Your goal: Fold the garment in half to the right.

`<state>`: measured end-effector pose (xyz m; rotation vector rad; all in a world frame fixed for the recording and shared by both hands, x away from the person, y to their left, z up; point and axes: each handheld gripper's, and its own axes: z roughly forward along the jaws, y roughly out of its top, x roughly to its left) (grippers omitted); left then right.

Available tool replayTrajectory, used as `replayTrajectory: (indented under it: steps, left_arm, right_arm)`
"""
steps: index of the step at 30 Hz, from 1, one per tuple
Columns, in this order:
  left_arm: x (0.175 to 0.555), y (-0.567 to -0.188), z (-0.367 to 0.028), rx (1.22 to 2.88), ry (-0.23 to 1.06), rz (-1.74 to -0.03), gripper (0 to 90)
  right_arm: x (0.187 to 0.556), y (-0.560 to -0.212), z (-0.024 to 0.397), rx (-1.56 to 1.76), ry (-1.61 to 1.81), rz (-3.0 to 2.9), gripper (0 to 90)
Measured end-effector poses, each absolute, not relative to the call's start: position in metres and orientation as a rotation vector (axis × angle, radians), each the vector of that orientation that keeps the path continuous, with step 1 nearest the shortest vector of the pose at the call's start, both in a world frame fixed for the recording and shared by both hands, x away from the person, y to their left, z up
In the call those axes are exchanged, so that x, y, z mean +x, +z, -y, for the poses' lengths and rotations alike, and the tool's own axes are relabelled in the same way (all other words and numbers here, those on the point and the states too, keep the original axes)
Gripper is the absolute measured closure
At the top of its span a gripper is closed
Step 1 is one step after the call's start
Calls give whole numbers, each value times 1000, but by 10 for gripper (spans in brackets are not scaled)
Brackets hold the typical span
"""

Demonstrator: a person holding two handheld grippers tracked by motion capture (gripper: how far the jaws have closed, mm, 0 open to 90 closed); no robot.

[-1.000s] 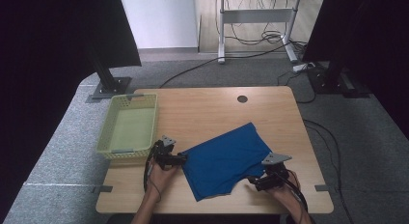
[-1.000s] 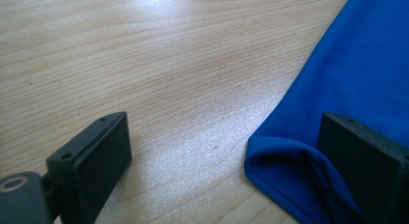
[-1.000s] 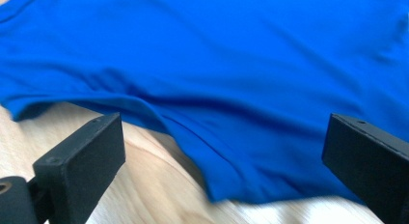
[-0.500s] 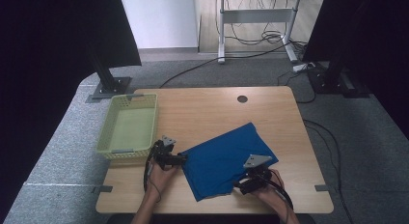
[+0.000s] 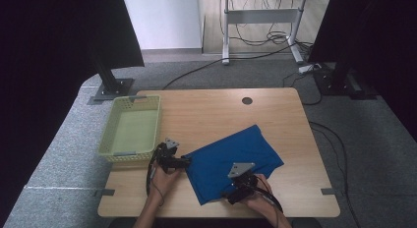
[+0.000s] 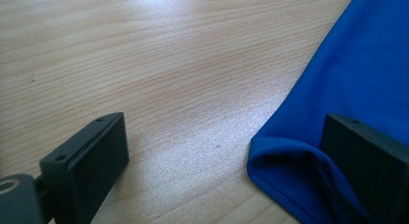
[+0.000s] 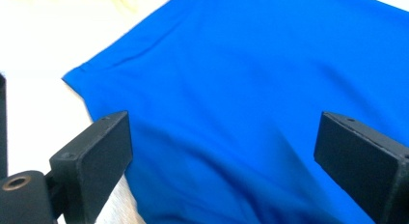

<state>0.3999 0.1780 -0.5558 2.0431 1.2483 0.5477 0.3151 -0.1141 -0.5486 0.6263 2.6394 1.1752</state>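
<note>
On the wooden table (image 5: 206,115), toward its near edge, we see a blue cloth (image 5: 231,161) lying flat and slightly skewed, and we place everything else against it. The pale green plastic basket (image 5: 130,129) stands well apart from the cloth, off its left side near the table's left edge.

At the cloth's left corner we find the left gripper (image 5: 186,161), held in the person's left hand (image 5: 164,176). In the left gripper view its jaws stand wide apart: one black jaw is over bare wood, the other sits at the folded hem of the cloth (image 6: 337,89). We cannot tell whether that jaw touches the fabric; nothing is clamped between the two.

Over the cloth's near edge we find the right gripper (image 5: 235,194), held in the person's right hand (image 5: 258,198). Its jaws have just been closing a little, yet in the right gripper view they are wide apart, with the smooth blue cloth (image 7: 241,89) spread under and between them. We see no fabric pinched, and the pads do not press on anything.
</note>
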Motion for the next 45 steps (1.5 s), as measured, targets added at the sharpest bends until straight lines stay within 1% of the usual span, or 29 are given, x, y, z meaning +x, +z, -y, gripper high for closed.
replayTrajectory:
  steps: [8, 9, 11, 12, 13, 14, 15, 17, 18, 21, 23, 28, 29, 30, 31, 32, 33, 34, 35, 36, 37, 38, 39, 40, 41, 42, 44, 45]
  left_arm:
    - [400, -556, -178, 2044, 547, -1249, 41]
    - [400, -556, -178, 2044, 547, -1249, 41]
    - [400, -556, -178, 2043, 548, -1248, 41]
    - [400, -556, -178, 2043, 548, -1248, 41]
    - [400, -556, -178, 2045, 549, -1250, 41]
    - [400, -556, -178, 2045, 549, -1250, 42]
    - [400, -556, -178, 2045, 549, -1250, 42]
    - [399, -556, -178, 2043, 550, -1255, 42]
    - [399, -556, -178, 2042, 550, -1255, 42]
    - [399, -556, -178, 2041, 550, -1259, 42]
    - [399, -556, -178, 2038, 552, -1264, 40]
    - [398, -556, -178, 2039, 553, -1263, 43]
    - [398, -555, -178, 2039, 553, -1251, 43]
    - [398, -555, -178, 2039, 553, -1251, 64]
    - [398, -555, -178, 2039, 553, -1251, 64]
    - [396, -555, -178, 2037, 552, -1238, 64]
    - [394, -555, -178, 2032, 553, -1229, 105]
    - [392, -554, -177, 2028, 554, -1212, 152]
    - [392, -554, -177, 2028, 554, -1212, 224]
    - [389, -554, -176, 2025, 549, -1185, 224]
    - [389, -554, -176, 2025, 549, -1185, 347]
    - [389, -554, -176, 2025, 549, -1185, 347]
    - [384, -552, -172, 2034, 521, -1141, 347]
    - [384, -552, -172, 2034, 521, -1141, 617]
    - [382, -551, -170, 2036, 484, -1116, 742]
    - [382, -551, -170, 2036, 484, -1116, 778]
    - [382, -551, -170, 2036, 484, -1116, 778]
    - [382, -553, -171, 2020, 443, -1100, 778]
  right_arm:
    - [312, -548, 101, 579, 1185, -2664, 77]
    - [310, -548, 93, 545, 1194, -2681, 77]
    - [310, -548, 93, 545, 1194, -2681, 88]
    - [306, -548, 84, 502, 1197, -2704, 88]
    - [306, -548, 84, 502, 1197, -2704, 107]
    - [306, -548, 84, 502, 1197, -2704, 107]
    - [303, -548, 75, 457, 1202, -2723, 107]
    - [298, -548, 67, 409, 1205, -2741, 181]
    - [297, -548, 64, 396, 1205, -2749, 195]
    - [296, -549, 62, 380, 1208, -2754, 208]
    - [292, -550, 54, 341, 1213, -2769, 249]
    - [290, -551, 46, 314, 1202, -2780, 259]
    - [290, -551, 46, 314, 1202, -2780, 281]
    - [290, -551, 46, 314, 1202, -2780, 281]
    - [289, -554, 44, 313, 1169, -2776, 281]
    - [289, -554, 44, 313, 1169, -2776, 314]
    - [290, -553, 46, 346, 1168, -2766, 409]
    - [290, -553, 47, 356, 1171, -2762, 456]
    - [290, -553, 47, 356, 1171, -2762, 456]
    - [291, -552, 48, 369, 1175, -2755, 507]
    - [291, -552, 48, 369, 1175, -2755, 507]
    - [292, -552, 49, 381, 1179, -2746, 507]
    - [292, -552, 49, 381, 1179, -2746, 574]
    - [292, -552, 49, 381, 1179, -2746, 574]
    - [296, -552, 52, 431, 1185, -2720, 754]
    - [296, -552, 52, 431, 1185, -2720, 754]
    - [296, -552, 52, 434, 1185, -2719, 765]
    - [296, -552, 52, 434, 1185, -2719, 765]
